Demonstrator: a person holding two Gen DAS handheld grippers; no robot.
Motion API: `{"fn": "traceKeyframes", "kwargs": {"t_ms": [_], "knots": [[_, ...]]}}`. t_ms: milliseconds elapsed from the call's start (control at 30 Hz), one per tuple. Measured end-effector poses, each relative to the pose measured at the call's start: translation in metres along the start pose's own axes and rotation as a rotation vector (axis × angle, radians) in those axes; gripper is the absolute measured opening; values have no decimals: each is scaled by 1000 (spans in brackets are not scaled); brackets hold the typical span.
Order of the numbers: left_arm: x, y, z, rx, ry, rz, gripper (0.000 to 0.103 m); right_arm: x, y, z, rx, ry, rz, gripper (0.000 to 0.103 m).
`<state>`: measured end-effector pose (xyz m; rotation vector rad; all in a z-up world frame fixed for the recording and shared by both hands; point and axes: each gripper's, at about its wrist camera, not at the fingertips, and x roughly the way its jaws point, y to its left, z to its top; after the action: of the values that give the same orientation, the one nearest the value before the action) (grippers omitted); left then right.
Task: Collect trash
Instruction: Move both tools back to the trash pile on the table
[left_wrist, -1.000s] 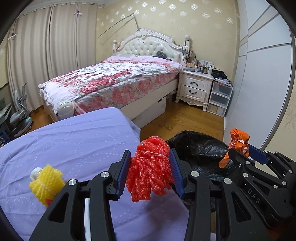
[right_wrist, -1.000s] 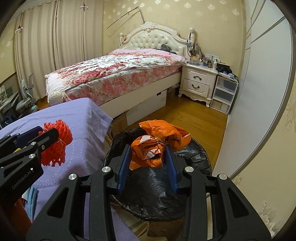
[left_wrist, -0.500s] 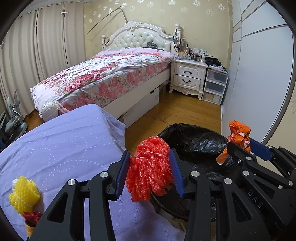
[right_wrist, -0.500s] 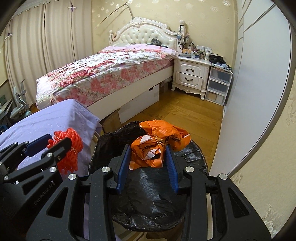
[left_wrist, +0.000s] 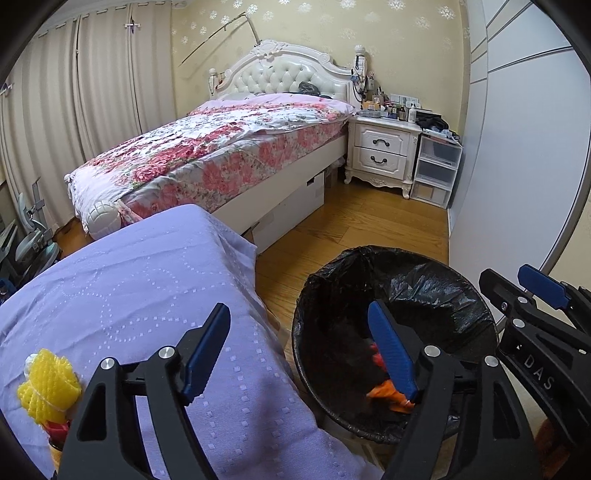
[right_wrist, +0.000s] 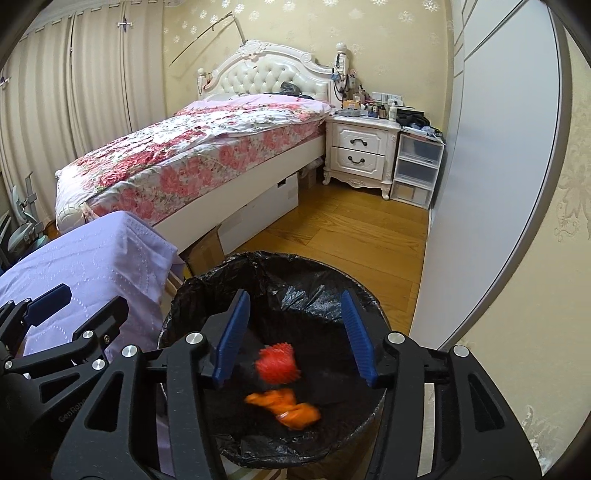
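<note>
Trash (right_wrist: 277, 363) drops into bin (right_wrist: 207, 280); both my hand-held grippers (left_wrist: 295, 347) (right_wrist: 295, 332), jaws just opened, empty; next, yellow net (left_wrist: 48, 387) on tabletop (left_wrist: 129, 280).

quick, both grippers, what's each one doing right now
left gripper: open, empty, jaws just opened.
right gripper: open, empty, jaws just opened over the bin.

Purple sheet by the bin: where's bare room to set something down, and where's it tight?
The purple sheet is bare across its middle and far corner, between the yellow foam net at its near left and the edge by the trash bin. Tight over the bin: left gripper and right gripper both hang there, open, jaws just opened.
</note>
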<state>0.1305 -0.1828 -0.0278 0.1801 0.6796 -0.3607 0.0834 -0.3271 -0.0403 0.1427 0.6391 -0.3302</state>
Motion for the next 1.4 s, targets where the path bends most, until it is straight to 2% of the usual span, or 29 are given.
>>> {"fn": "traceKeyframes", "kwargs": {"t_ms": [433, 833, 933, 1167, 1400], "knots": [[-36, 30, -11, -33, -3, 39, 75, -27, 14, -9, -10, 3, 50, 59], [-87, 101, -38, -128, -7, 150, 75, -52, 70, -26, -92, 23, 170, 59], [-102, 125, -48, -162, -7, 185, 75, -61, 88, -30, -125, 18, 203, 59], [-130, 155, -78, -205, 1, 252, 75, -84, 119, -46, -187, 31, 274, 59], [-155, 173, -109, -257, 25, 268, 75, -108, 137, -72, -243, 50, 306, 59]]}}
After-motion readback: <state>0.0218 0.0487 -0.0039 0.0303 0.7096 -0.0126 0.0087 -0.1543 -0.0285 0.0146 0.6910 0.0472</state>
